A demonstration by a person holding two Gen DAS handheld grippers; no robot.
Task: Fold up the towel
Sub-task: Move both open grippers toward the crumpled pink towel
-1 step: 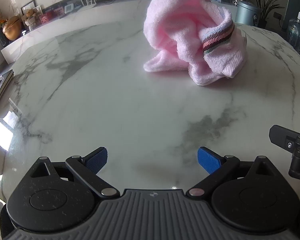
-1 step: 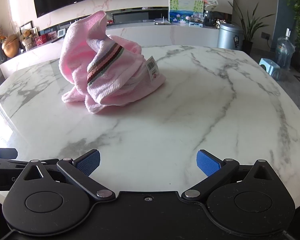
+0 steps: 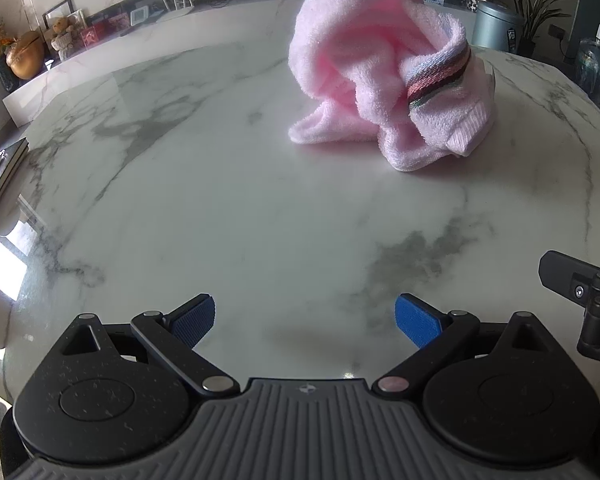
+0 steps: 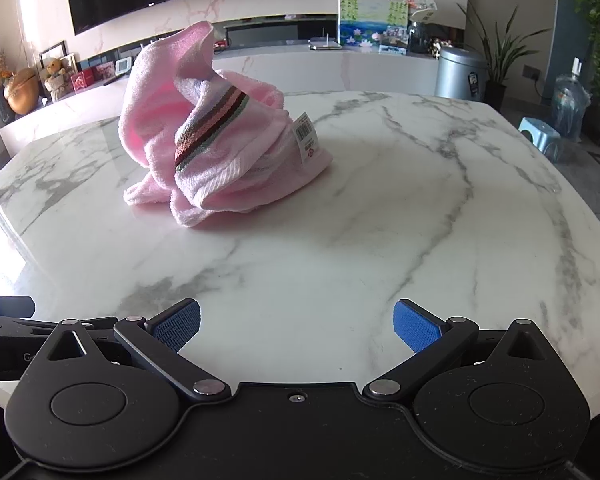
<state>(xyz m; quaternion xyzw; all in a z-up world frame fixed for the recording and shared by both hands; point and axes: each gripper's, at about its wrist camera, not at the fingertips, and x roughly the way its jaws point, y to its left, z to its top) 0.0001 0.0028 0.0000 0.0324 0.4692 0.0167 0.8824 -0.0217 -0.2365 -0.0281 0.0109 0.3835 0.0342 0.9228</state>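
Observation:
A pink towel [image 3: 384,80] with a striped band lies crumpled in a tall heap on the white marble table [image 3: 220,200]. It also shows in the right wrist view [image 4: 220,140], with a barcode tag on its right side. My left gripper [image 3: 304,320] is open and empty, near the table's front edge, well short of the towel. My right gripper [image 4: 296,322] is open and empty, also near the front edge, with the towel ahead and to the left. Part of the right gripper [image 3: 584,300] shows at the right of the left wrist view.
A book [image 3: 0,172] lies at the table's left edge. Beyond the table stand a grey bin [image 4: 460,74], a plant [image 4: 500,48], a water jug [image 4: 570,100] and a blue stool [image 4: 540,136]. A low sideboard [image 4: 300,60] with ornaments runs along the back wall.

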